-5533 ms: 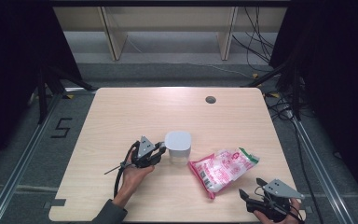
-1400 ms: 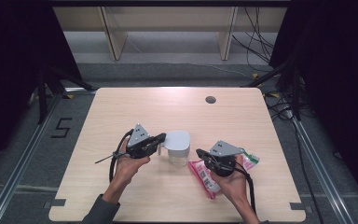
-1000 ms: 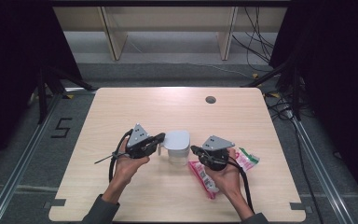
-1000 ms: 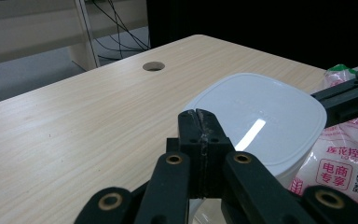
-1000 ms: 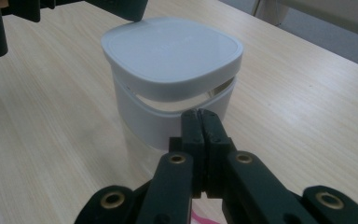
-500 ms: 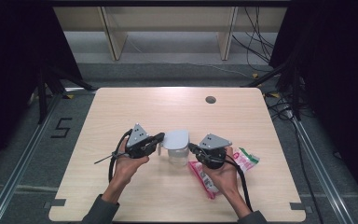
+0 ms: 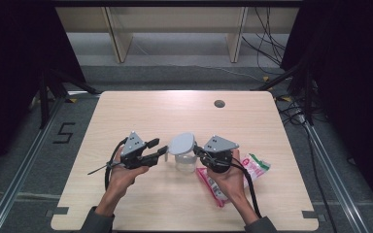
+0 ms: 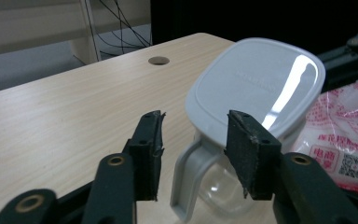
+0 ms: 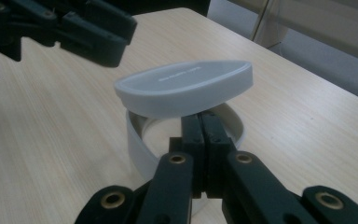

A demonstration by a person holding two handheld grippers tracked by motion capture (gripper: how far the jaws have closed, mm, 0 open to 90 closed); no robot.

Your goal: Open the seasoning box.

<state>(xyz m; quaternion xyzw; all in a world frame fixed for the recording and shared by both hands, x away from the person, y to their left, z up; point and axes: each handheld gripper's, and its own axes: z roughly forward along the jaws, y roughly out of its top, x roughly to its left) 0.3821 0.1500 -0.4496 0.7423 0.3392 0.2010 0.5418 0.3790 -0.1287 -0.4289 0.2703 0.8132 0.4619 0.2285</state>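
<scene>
- Left gripper [image 7: 163,151]: jaws have just been opening, now apart around the handle [image 8: 186,179] of the clear jug [image 7: 185,161] without pressing it; we judge the jug, mid-table, could shift unsteadied.
- Lid [image 7: 181,143]: tilted, partly lifted; it may slip.
- Right gripper [image 9: 200,122]: jaws shut under the lid's rim.
- Snack bag [image 7: 252,167] crowds the right; open table [image 7: 141,111] lies beyond.

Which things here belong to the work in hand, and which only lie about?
In the work:
- grey lid, tilted up off its jug
- clear jug
- right hand-held gripper, shut under the lid
- left hand-held gripper, open

Lying about:
- pink packet
</scene>
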